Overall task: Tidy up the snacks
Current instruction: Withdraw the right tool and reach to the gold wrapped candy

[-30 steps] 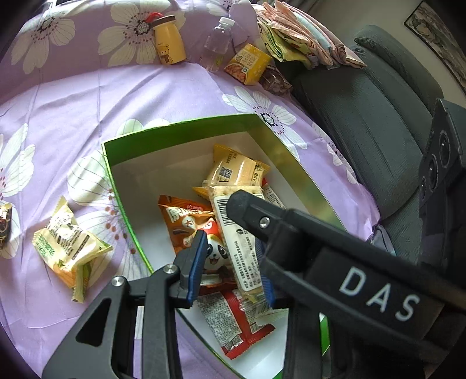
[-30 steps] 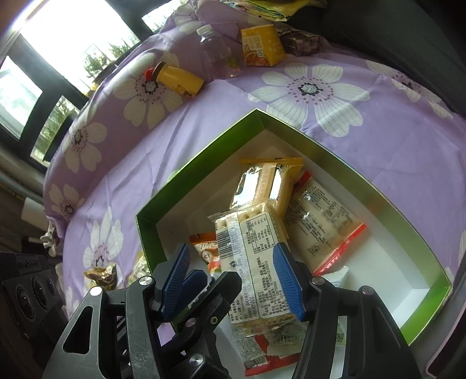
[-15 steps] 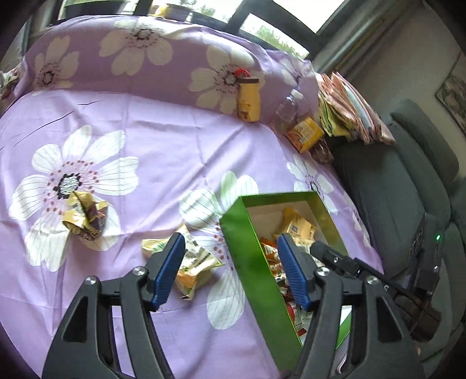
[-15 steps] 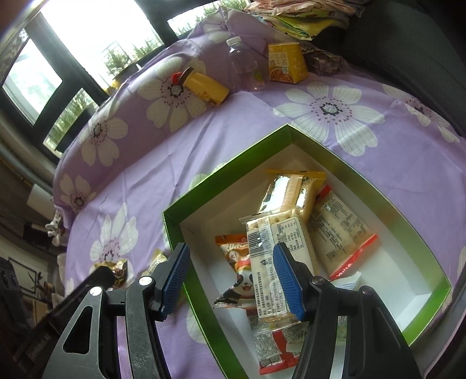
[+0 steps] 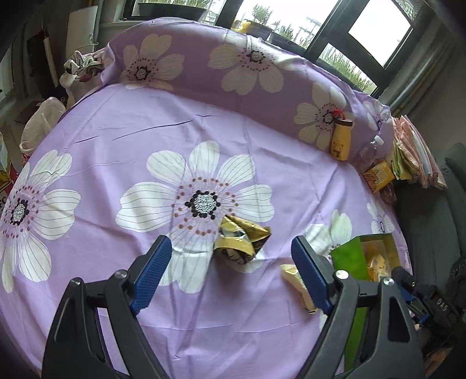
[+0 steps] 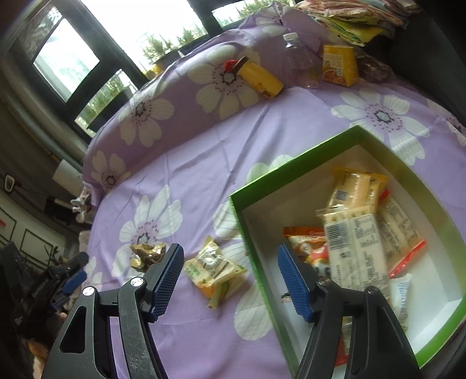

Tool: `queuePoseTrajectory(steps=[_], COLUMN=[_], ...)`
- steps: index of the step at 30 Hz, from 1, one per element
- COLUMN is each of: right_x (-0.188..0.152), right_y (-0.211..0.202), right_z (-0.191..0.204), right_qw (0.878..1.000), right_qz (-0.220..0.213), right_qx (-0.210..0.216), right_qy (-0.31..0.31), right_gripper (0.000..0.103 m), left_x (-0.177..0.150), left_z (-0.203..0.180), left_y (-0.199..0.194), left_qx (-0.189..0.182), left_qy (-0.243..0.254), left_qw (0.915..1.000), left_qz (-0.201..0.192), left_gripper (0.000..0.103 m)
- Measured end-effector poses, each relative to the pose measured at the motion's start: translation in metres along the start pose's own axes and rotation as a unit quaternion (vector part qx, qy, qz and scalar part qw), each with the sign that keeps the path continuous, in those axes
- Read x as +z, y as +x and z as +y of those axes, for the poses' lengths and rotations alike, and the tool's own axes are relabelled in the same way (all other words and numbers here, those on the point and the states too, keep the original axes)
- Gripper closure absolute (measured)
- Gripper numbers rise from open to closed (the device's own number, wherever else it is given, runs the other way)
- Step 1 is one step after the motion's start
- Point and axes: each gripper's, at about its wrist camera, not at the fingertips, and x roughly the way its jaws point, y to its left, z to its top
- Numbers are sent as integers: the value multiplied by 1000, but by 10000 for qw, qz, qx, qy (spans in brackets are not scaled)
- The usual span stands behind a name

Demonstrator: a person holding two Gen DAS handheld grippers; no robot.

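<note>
A green box (image 6: 294,163) with a white inside holds several snack packs (image 6: 354,245); its green wall also shows in the left wrist view (image 5: 348,256). A crumpled gold pack (image 5: 240,239) lies on the purple flowered cloth, just ahead of my open, empty left gripper (image 5: 230,275). It also shows in the right wrist view (image 6: 145,253). A pale yellow pack (image 6: 214,269) lies left of the box, between the fingers of my open, empty right gripper (image 6: 231,281). In the left wrist view that pack (image 5: 294,280) is partly hidden by the right finger.
A yellow bottle (image 6: 259,77), a clear bottle (image 6: 300,61) and an orange carton (image 6: 339,65) stand along the far cushion. Folded cloths (image 6: 358,22) are stacked at the back right. A dark sofa (image 5: 431,233) lies beyond the box.
My left gripper has swung left, away from the box, and now faces the gold pack. My right gripper has let go of the long cracker pack, pulled back from the box and shifted left.
</note>
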Motion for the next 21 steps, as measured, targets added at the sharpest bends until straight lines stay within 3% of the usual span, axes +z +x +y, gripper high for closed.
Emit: queuePoseTrajectory(steps=[4,8,13,16,21], right_x=[5,12,15,10,-1], right_y=[24,62,114,149,181], right_z=[34,71,114,133,143], right_qw=[9984,9919,9879,9786,9729], right_qz=[324,843,1131,1607,1877], right_qx=[421,875,749,852,718], right_qy=[-175,-365,-750,-963,-1141], right_gripper=[31,31,31,31,35], left_x=[-5,-6,-7,-7,-13], left_z=[15,10,13,17,19], left_y=[25,49,69,80,93], left_qx=[-364,-490,-548,-711,-873], left_qy=[-252,-77,-76,-196,-371], left_qw=[9987,9979,9967,9945,9911], left_qz=[243,425,593,744,938], left_gripper=[19,19,22,30,35])
